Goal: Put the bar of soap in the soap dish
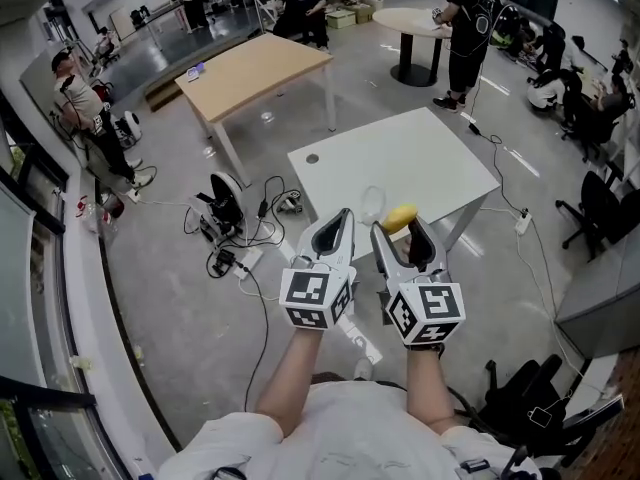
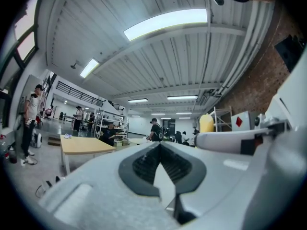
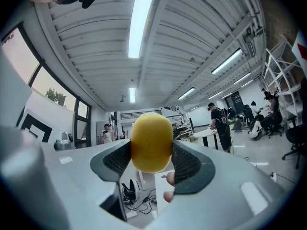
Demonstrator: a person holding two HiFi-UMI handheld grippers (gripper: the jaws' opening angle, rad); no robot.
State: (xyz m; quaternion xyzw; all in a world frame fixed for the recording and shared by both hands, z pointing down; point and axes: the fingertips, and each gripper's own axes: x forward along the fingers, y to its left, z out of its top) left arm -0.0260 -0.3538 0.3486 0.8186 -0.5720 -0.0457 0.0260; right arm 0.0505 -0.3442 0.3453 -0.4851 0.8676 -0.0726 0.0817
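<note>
1. Pinching bar of soap (image 3: pixel 151 143) between right gripper (image 1: pixel 397 230) jaws, up in the air over the white table (image 1: pixel 420 158).
2. Holding left gripper (image 2: pixel 160 150) at soap's 9 o'clock, jaws pressed together, nothing between.
3. Wooden table (image 1: pixel 255 73) at 11 o'clock, well apart.

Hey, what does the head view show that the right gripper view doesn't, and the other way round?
Only the head view: the left gripper, jaws together, and a see-through dish on the white table. Only the right gripper view: both pads pressing the sides of the yellow soap, plus the ceiling lights. Both: that soap clamped in the right gripper.
</note>
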